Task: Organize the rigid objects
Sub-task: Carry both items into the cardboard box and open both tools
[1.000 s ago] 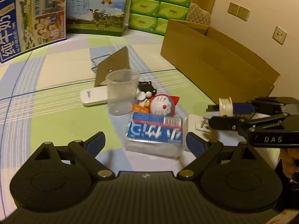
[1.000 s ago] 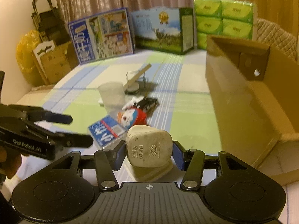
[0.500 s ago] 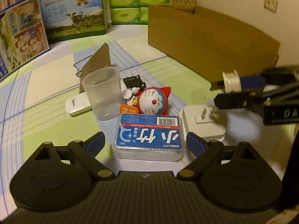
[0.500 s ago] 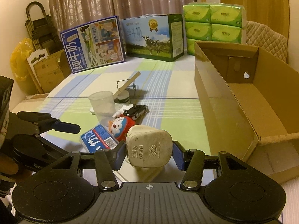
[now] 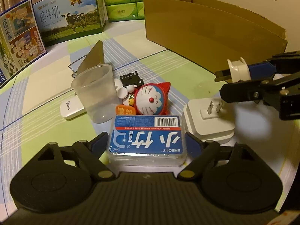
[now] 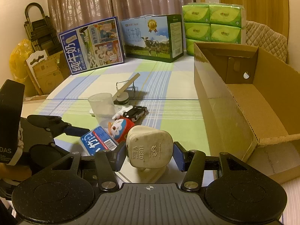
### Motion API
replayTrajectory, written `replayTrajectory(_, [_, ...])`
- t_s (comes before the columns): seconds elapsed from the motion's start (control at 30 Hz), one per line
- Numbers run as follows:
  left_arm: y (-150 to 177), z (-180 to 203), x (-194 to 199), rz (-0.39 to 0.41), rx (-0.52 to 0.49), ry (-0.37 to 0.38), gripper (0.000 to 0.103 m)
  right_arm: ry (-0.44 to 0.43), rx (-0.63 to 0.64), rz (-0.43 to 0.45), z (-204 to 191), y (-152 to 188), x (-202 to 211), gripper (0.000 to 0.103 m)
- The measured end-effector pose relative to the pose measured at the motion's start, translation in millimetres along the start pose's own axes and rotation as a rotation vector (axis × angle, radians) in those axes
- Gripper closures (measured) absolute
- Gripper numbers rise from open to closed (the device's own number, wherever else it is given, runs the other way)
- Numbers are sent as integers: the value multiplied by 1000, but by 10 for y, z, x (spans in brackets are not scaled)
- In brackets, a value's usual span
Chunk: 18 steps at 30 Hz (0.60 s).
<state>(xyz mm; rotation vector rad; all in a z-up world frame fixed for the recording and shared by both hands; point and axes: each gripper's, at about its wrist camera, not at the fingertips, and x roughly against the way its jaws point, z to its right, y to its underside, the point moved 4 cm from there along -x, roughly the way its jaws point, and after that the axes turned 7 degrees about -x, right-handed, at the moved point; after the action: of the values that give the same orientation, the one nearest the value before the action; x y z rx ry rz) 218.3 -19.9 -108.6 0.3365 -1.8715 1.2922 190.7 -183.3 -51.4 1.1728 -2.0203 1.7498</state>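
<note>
Two grippers are worked over a pile of small objects on a checked cloth.

The left gripper (image 5: 147, 137) is set astride a blue-labelled dental floss pick box (image 5: 147, 140); its jaws are closing, the blue pads seen just beside the box ends, contact not clearly made. A cream fused plug (image 6: 149, 151) is pinched and held up by the right gripper (image 6: 149, 156), above a white adapter (image 5: 209, 123). An open cardboard box (image 6: 243, 112) is seen at the right.

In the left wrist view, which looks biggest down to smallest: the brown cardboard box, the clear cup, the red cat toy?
1. Brown cardboard box
2. Clear cup
3. Red cat toy, only slightly smaller than the cup; both sit at similar distance, so this order is fairly safe.
</note>
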Motion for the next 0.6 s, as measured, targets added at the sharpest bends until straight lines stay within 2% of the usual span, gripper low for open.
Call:
replayTrajectory(0.37, [32,-138,270,-10,75,-79,20,0,24,54,-65,-70,139,53])
replayTrajectory(0.6, [-344,-13,642,79,53,-105,20,-8,40,143,-125,-263,414,53])
